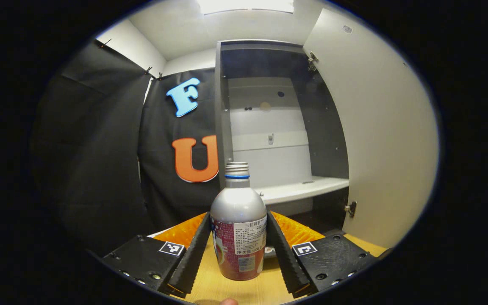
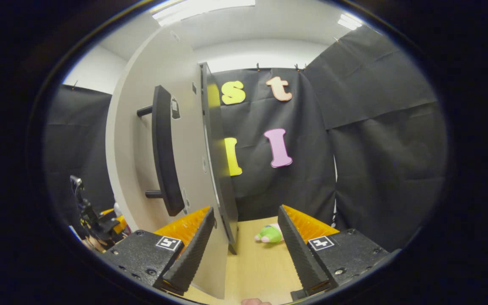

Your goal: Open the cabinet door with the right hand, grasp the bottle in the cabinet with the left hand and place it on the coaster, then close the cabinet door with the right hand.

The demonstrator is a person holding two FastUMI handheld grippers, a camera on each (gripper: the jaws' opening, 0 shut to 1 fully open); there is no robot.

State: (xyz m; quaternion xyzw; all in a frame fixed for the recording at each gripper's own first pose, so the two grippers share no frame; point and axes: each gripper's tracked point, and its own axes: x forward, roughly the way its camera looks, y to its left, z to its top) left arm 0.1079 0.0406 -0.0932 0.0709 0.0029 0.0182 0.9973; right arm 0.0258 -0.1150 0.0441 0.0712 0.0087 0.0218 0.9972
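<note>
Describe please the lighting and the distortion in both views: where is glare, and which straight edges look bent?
Left gripper view: a ceiling light burns out to white at the top, the bottle is sharp with a soft sheen, and the open cabinet door bows outward. Right gripper view: ceiling glare again at the top, the door's edge and handle curve, and the small green toy looks soft.

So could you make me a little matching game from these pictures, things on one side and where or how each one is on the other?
Things:
1. bottle
2. cabinet door
3. green toy
4. right hand-held gripper

States:
a. lying on the table by the cloth wall
b. open, straddling the door's edge
c. upright between the left hand-held gripper's fingers
d. swung open

Pairs: 1-c, 2-d, 3-a, 4-b
</note>
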